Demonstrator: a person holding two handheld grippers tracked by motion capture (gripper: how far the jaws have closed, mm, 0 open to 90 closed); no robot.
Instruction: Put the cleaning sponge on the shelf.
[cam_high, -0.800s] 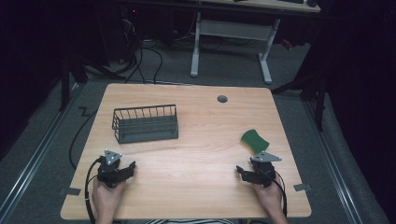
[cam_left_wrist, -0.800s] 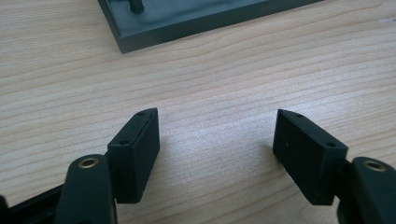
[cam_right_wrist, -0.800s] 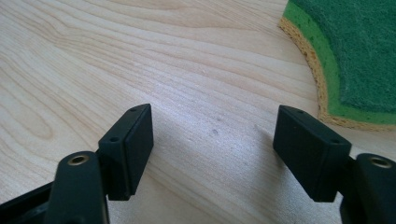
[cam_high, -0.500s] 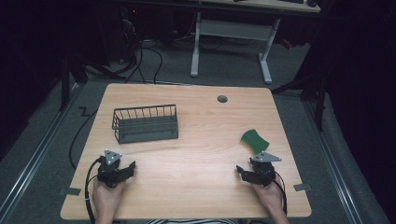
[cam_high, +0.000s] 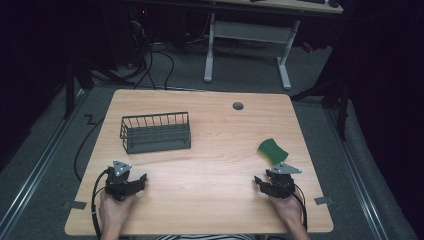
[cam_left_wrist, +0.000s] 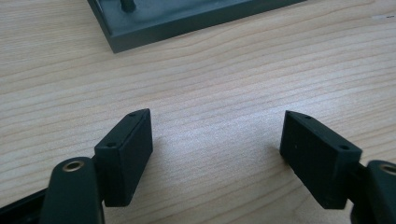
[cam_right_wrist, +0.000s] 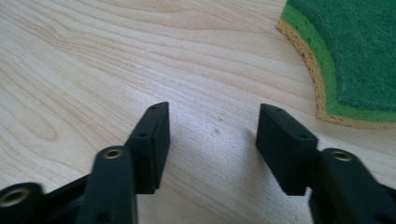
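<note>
A dark wire rack (cam_high: 156, 132) stands on the left half of the wooden table (cam_high: 210, 150); its base corner (cam_left_wrist: 154, 23) lies ahead of my left gripper. A green sponge (cam_high: 273, 150) with a yellow underside lies flat at the right; its curved edge (cam_right_wrist: 345, 56) sits just right of and beyond my right gripper. My left gripper (cam_high: 142, 181) (cam_left_wrist: 217, 149) rests near the front left edge, jaws wide apart over bare wood. My right gripper (cam_high: 260, 183) (cam_right_wrist: 212, 135) rests near the front right edge, jaws apart with nothing between them.
A round cable hole (cam_high: 238, 106) sits near the table's far edge. A white desk frame (cam_high: 250, 45) and cables (cam_high: 155, 55) lie on the floor beyond. Bare wood (cam_high: 205, 185) stretches between the two grippers.
</note>
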